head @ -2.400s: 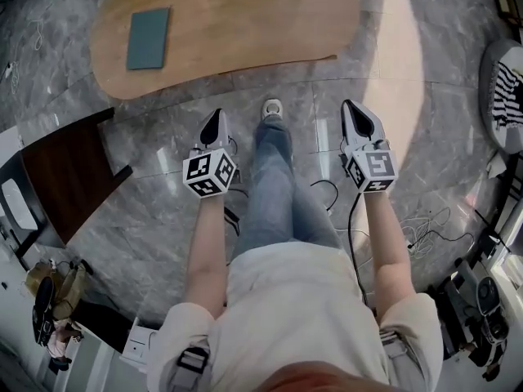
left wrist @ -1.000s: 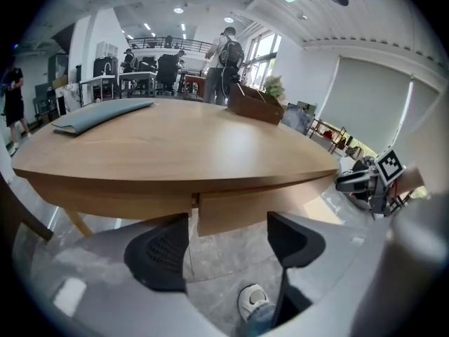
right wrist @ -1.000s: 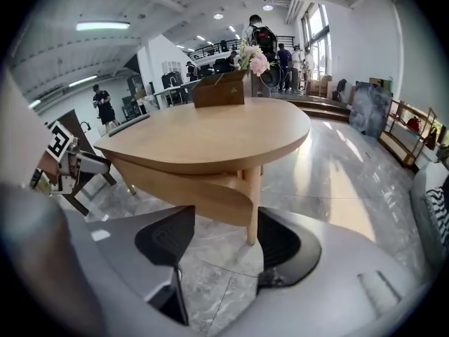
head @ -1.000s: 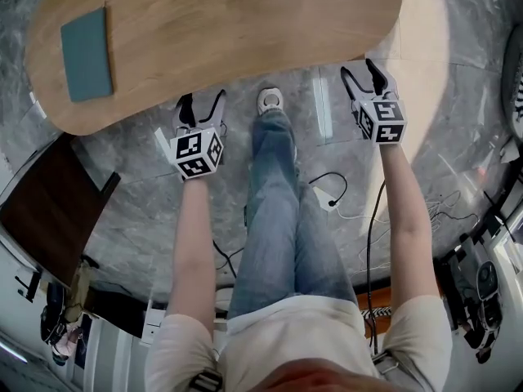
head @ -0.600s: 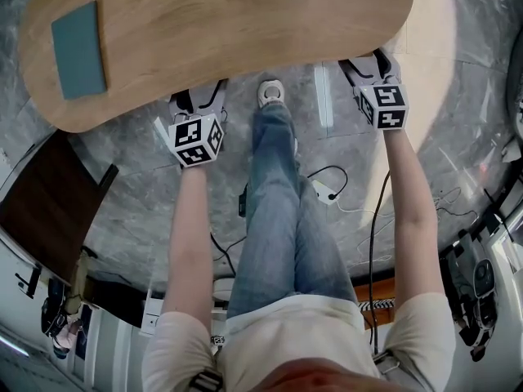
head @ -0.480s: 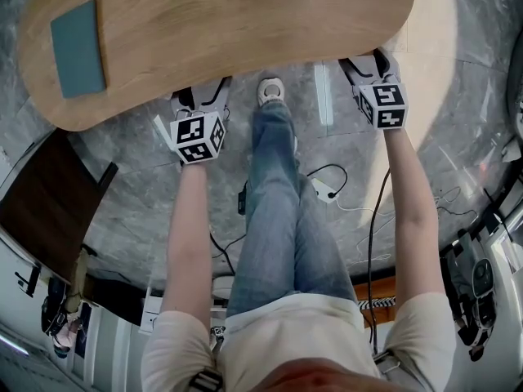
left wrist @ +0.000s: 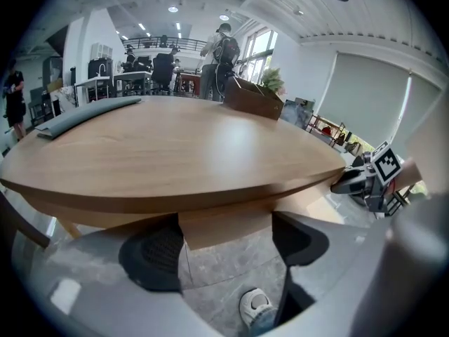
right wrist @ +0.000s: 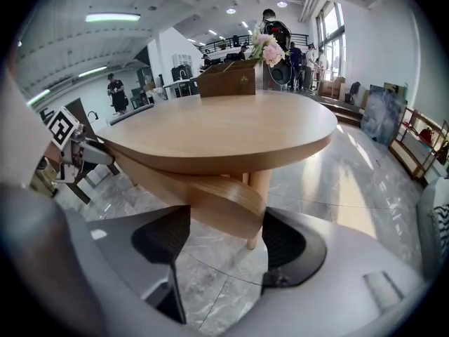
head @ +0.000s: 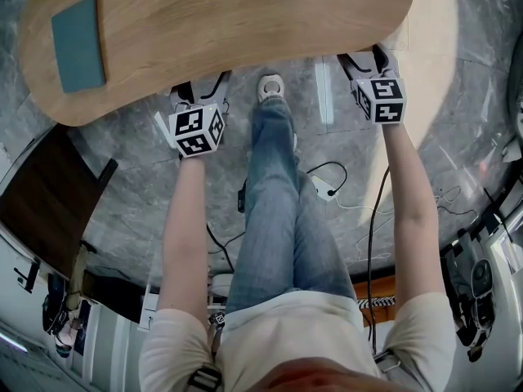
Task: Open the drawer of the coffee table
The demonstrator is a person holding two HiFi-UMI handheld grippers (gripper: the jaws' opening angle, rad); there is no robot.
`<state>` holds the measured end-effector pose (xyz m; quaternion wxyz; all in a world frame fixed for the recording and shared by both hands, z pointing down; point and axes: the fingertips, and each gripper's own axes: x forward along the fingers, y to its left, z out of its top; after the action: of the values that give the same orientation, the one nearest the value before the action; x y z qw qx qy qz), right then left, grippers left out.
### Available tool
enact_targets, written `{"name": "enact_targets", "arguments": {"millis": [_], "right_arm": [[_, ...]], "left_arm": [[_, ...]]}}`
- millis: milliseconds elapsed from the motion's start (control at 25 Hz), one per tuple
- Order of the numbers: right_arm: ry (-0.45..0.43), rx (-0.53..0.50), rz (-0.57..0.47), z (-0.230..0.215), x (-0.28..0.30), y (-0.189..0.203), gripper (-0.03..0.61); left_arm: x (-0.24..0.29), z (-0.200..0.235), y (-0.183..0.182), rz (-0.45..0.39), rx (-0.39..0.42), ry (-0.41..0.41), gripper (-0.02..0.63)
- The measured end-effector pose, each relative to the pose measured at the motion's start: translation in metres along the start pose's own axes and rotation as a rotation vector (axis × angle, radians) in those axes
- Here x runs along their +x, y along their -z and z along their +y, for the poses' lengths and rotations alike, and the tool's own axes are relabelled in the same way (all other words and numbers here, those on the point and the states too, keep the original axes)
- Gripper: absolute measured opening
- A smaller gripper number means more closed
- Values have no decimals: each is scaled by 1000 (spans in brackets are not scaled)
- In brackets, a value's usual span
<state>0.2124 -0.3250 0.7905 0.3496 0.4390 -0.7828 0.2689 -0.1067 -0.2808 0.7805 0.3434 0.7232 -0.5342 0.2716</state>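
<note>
The oval wooden coffee table (head: 245, 23) fills the top of the head view. My left gripper (head: 200, 90) reaches under its near edge, left of the person's leg. In the left gripper view the jaws stand wide apart and the left gripper (left wrist: 226, 232) straddles the straight wooden drawer front (left wrist: 224, 225) under the top (left wrist: 175, 146). My right gripper (head: 364, 58) reaches under the edge on the right. Its jaws are closing around the drawer's curved end (right wrist: 210, 202), and the pads (right wrist: 291, 248) do not visibly press on it.
A teal pad (head: 79, 43) lies on the table's left end, and a wooden box with flowers (right wrist: 228, 79) stands at the far side. A dark brown side table (head: 49, 202) stands left. The person's shoe (head: 270, 88) and cables (head: 327, 190) are on the marble floor. A table leg (right wrist: 258, 188) stands behind the drawer.
Both grippers have come forward from over the floor to the table's near edge, their tips now under it. In the last half second they hardly moved.
</note>
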Motion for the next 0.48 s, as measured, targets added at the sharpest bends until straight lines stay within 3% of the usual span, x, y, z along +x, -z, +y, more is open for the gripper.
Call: {"name": "enact_targets", "arguments": {"millis": [480], "right_arm": [[5, 13, 39, 6, -9, 13, 322]], "left_arm": [[-11, -5, 13, 21, -6, -1, 394]]}}
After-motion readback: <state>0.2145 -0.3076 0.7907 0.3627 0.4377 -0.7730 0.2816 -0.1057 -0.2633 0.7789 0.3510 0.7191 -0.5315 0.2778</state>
